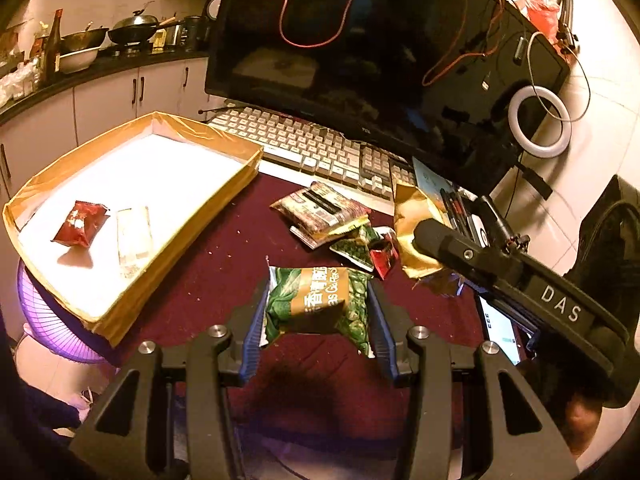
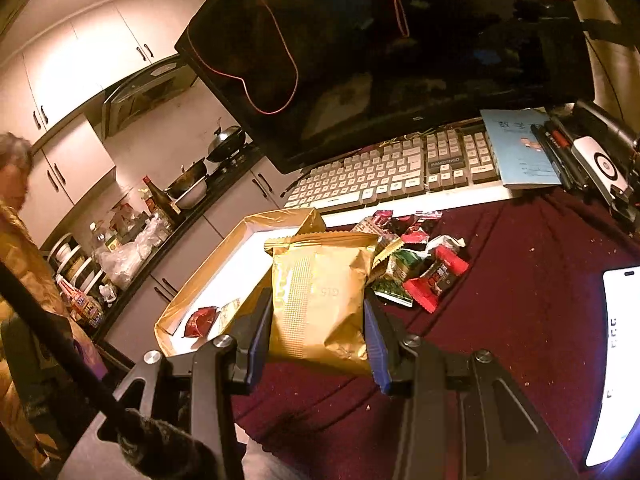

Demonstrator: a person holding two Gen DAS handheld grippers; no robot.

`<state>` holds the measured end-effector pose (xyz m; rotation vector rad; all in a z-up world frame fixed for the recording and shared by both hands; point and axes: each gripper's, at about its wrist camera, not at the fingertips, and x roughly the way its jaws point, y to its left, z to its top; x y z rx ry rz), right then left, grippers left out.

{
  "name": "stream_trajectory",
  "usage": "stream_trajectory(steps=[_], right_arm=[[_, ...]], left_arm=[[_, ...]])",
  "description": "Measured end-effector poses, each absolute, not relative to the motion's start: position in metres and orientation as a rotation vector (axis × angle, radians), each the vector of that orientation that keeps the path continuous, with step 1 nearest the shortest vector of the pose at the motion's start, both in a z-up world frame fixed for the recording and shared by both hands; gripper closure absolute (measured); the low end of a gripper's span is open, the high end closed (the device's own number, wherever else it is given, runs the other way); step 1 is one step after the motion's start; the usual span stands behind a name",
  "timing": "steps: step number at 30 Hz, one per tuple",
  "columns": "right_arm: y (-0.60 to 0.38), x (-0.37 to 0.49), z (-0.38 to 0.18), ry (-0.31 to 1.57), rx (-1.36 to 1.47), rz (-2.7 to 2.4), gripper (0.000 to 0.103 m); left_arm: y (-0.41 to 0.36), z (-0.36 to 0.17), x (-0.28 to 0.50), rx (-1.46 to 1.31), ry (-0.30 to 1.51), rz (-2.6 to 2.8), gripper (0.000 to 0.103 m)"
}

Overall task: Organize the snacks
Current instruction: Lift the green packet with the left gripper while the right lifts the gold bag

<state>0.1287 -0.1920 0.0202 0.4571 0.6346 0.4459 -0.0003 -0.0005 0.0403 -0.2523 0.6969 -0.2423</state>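
My left gripper [image 1: 318, 300] is shut on a green snack packet [image 1: 320, 302] and holds it above the dark red tablecloth. My right gripper [image 2: 318, 312] is shut on a gold snack bag [image 2: 320, 300], lifted off the table; it also shows in the left wrist view [image 1: 412, 236]. A gold-walled tray [image 1: 208, 208] with a white floor lies to the left and holds a red packet [image 1: 80, 224] and a clear packet [image 1: 134, 236]. A pile of loose snack packets [image 1: 332, 220] lies in the middle of the table; it shows in the right wrist view [image 2: 416, 268] too.
A keyboard [image 1: 320, 148] and a large dark monitor [image 1: 380, 52] stand behind the pile. A blue booklet [image 2: 516, 148], pens and a lit phone [image 2: 616, 360] lie at the right. A kitchen counter with woks [image 1: 132, 32] runs along the far left. A person [image 2: 16, 240] stands at the left.
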Motion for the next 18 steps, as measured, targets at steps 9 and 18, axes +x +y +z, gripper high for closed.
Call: stream_trajectory(steps=[9,18], right_arm=[[-0.184,0.137,0.019,0.649,0.452,0.468,0.061],[-0.169,0.136,0.022,0.656,0.415,0.454,0.061]], left_arm=[[-0.001,0.043,0.006,-0.253,0.688,-0.253,0.055],[0.013,0.038,0.008,-0.289,0.696,-0.254,0.055]])
